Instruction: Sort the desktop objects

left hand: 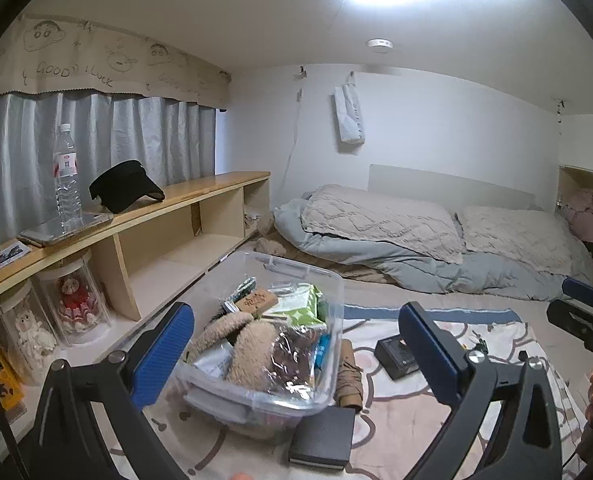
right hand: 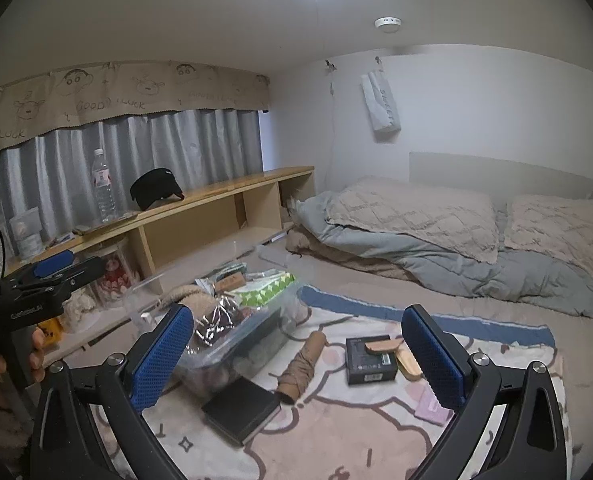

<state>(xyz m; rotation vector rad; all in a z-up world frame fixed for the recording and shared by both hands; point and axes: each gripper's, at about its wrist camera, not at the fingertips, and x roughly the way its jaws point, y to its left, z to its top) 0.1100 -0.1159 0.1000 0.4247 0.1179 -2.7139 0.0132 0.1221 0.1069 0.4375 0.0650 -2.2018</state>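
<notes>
A clear plastic bin sits on a patterned blanket, filled with several items: fuzzy beige slippers, a green tissue pack and a crinkly wrapped packet. Outside it lie a dark notebook, a brown folded umbrella, and a black box with a wooden piece on top. My left gripper hangs open over the bin. My right gripper is open above the umbrella.
A wooden shelf runs along the left, with a water bottle, a black visor cap and a phone. Doll jars stand beneath it. Pillows and a duvet lie beyond. A pink card rests on the blanket.
</notes>
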